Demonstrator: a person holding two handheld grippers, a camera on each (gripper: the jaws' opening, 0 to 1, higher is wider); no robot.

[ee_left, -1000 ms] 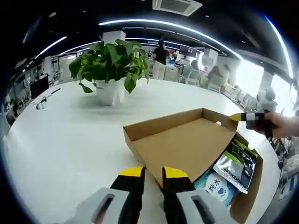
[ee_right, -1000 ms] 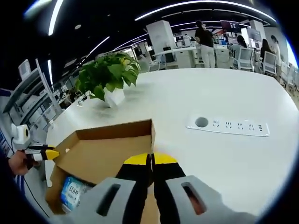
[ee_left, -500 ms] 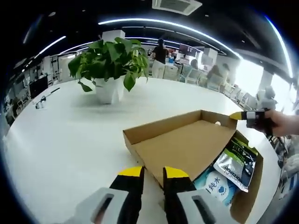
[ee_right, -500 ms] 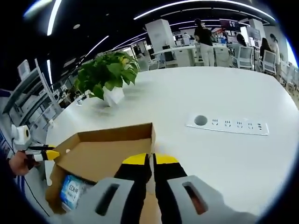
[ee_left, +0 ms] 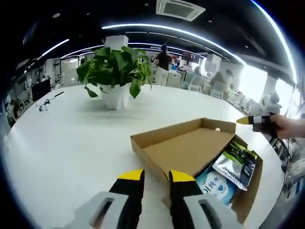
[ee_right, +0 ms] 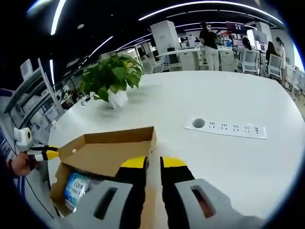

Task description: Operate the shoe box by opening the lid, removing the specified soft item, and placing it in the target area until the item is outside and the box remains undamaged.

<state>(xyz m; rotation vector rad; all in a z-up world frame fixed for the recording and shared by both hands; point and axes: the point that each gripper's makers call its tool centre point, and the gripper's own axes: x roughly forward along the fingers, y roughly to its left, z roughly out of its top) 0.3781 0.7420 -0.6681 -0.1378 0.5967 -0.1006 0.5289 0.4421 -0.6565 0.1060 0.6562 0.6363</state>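
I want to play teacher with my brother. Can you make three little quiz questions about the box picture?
1. True or false: the lid of the shoe box is shut flat over the packets.
2. What lies inside the box? A) shoes B) soft packets C) apples
3. Fill in: the plant stands in a ____ pot on the white table.

Key:
1. False. The lid is lifted and the packets show under it.
2. B. A grey-and-green one and a blue-and-white one.
3. White.
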